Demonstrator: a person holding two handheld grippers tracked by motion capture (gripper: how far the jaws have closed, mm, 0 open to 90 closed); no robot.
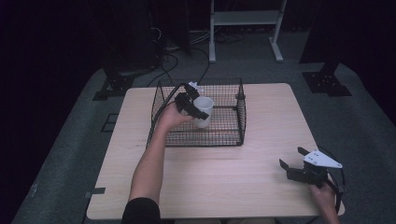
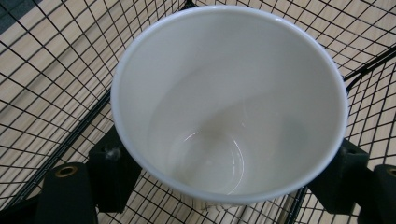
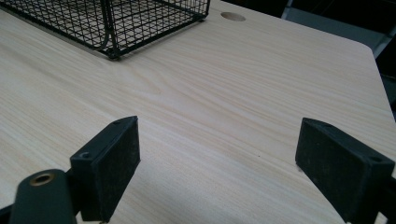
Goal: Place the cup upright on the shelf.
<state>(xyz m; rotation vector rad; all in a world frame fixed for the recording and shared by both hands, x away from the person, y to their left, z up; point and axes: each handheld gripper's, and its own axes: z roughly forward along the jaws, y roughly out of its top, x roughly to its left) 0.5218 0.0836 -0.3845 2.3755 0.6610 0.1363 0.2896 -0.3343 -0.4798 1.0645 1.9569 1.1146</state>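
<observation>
A white cup (image 1: 203, 111) sits upright inside the black wire basket (image 1: 233, 137) at the table's far middle. My left gripper (image 1: 192, 106) reaches into the basket and is shut on the cup. In the left gripper view the empty cup (image 2: 229, 102) is held between the two black pads (image 2: 112, 172), mouth toward the camera. My right gripper (image 1: 293, 163) rests near the table's front right corner, held by a hand, with its jaws wide apart. In the right gripper view its pads (image 3: 109, 163) hover over bare wood with nothing between them.
The light wooden table (image 1: 215, 177) has the basket (image 3: 121, 23) as its one large object. A round cable hole (image 3: 232, 17) lies near the basket's corner. A white metal stand (image 1: 245, 21) and black floor bases (image 1: 327, 79) stand beyond the table.
</observation>
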